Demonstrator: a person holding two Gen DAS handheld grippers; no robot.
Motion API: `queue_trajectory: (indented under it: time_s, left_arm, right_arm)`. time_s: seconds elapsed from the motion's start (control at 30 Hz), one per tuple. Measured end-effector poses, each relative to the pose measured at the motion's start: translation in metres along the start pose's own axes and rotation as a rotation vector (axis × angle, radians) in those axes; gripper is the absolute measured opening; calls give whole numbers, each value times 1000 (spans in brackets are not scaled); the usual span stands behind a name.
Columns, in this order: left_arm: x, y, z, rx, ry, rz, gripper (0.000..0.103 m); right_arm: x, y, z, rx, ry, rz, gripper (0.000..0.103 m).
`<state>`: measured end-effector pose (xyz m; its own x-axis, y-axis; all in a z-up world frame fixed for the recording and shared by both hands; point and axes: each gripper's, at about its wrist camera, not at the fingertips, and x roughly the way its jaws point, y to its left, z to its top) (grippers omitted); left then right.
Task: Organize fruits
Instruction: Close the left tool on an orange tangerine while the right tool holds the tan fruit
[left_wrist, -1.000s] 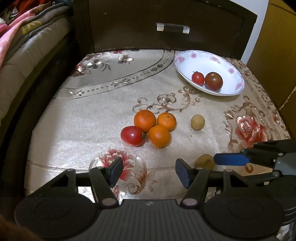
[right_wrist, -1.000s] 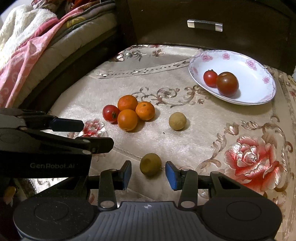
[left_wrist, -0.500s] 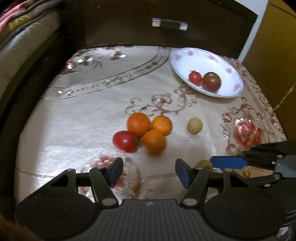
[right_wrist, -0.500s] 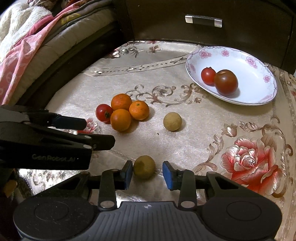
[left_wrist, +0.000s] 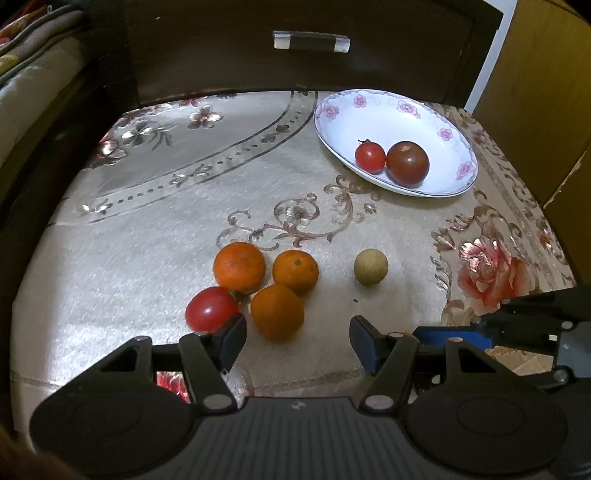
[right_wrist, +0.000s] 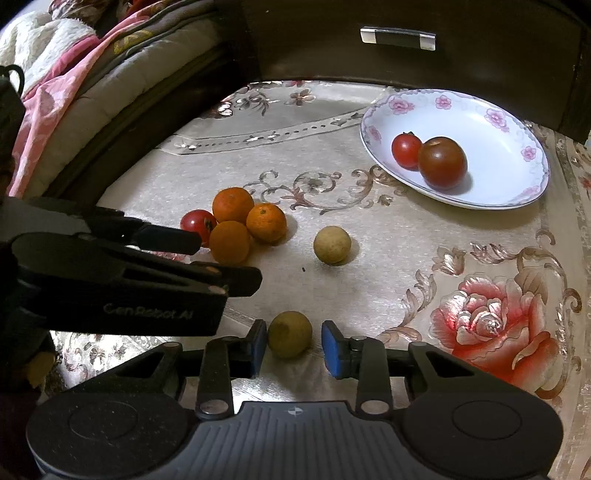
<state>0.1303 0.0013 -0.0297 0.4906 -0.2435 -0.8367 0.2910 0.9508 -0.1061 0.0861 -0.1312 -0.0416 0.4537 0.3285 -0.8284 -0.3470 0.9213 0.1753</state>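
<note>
Blanket (right_wrist: 55, 74) shows rightward only.

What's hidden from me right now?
- Left wrist view: brownish fruit hidden behind left gripper and right gripper, whose jaws have just been closing.
- Right wrist view: loose tomato partly covered by left gripper's finger.
- Right wrist view: whether both pads press that fruit is unclear.

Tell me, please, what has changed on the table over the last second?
The right hand-held gripper has been closing its jaws around the near brown fruit; a thin gap still shows on each side. The left hand-held gripper, open, has edged toward the oranges and red tomato. The fruits and the plate have stayed put.
</note>
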Motion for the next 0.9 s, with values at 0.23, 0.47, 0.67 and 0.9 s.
queue_trajectory:
  time_s: [0.23, 0.47, 0.67, 0.9]
  left_arm:
    - [7, 1, -1, -3, 16, 13, 41]
    - [10, -2, 0, 18, 8, 25, 40]
    - [13, 0, 5, -4, 3, 15, 40]
    - [15, -5, 4, 25, 1, 30, 40]
  right_arm:
    - [-1, -1, 1, -3, 4, 4, 22]
    - [-4, -5, 0, 12, 6, 5, 20]
    - [-3, -5, 0, 11, 6, 6, 19]
    - [-2, -5, 0, 14, 7, 7, 19]
